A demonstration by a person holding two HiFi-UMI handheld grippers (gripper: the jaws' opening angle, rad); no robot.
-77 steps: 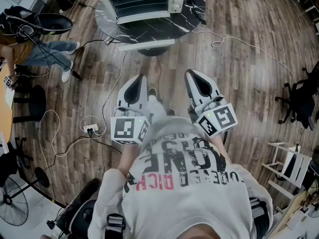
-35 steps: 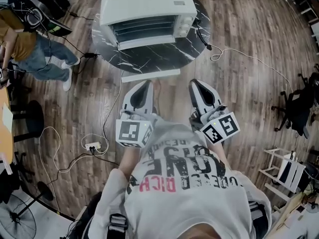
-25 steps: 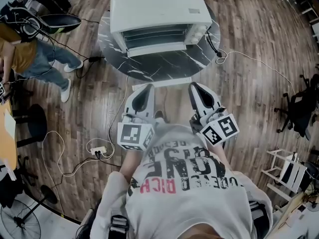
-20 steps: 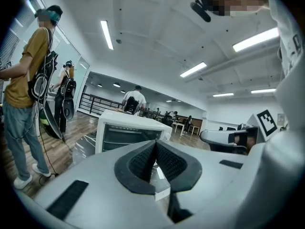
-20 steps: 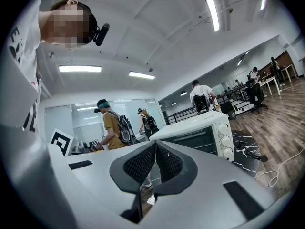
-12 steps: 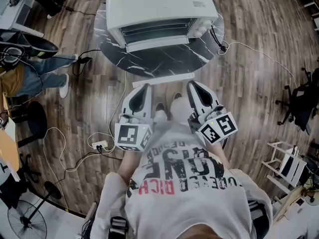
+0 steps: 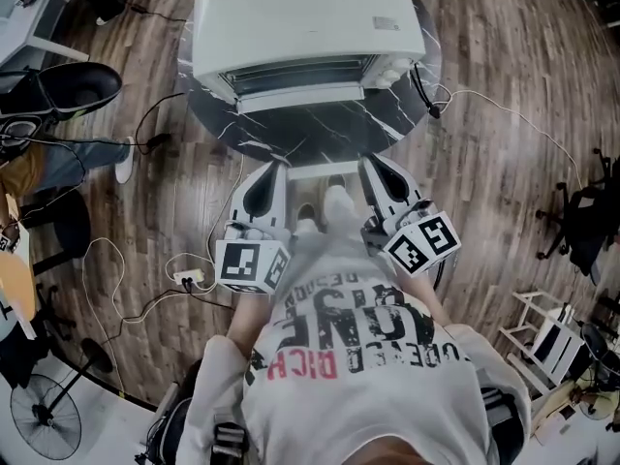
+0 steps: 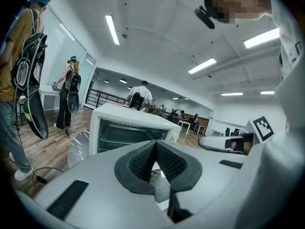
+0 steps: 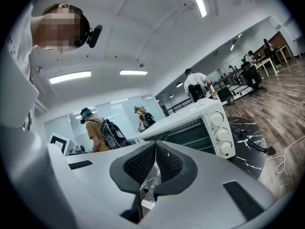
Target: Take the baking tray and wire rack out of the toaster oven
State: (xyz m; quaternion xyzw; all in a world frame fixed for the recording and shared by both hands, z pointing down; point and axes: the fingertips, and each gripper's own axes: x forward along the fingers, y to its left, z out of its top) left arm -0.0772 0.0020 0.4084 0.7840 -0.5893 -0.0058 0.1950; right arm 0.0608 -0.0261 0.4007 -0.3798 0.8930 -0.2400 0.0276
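Observation:
A white toaster oven (image 7: 305, 17) stands on a round black marble table (image 7: 310, 134). Its glass door is folded down toward me, and the door's white front edge (image 7: 325, 170) lies between my two grippers. Wire shelves (image 7: 300, 74) show inside the open cavity; I cannot tell the tray from the rack. My left gripper (image 7: 274, 170) and right gripper (image 7: 371, 163) are both shut and empty, with their tips at the table's near rim. The left gripper view shows the oven (image 8: 128, 128) past the shut left gripper (image 8: 155, 144). The right gripper view shows the oven (image 9: 190, 125) beyond the shut right gripper (image 9: 156, 144).
A power strip (image 7: 186, 276) and cables lie on the wooden floor at the left. An office chair (image 7: 58, 90) and a standing person (image 8: 14, 80) are to the left, a fan (image 7: 44, 424) at lower left. A dark chair (image 7: 591, 221) and a white rack (image 7: 547, 332) stand at the right.
I have come closer to the table. Both grippers moved forward and a little down, from the open floor to the door's front edge. Their jaws stayed shut.

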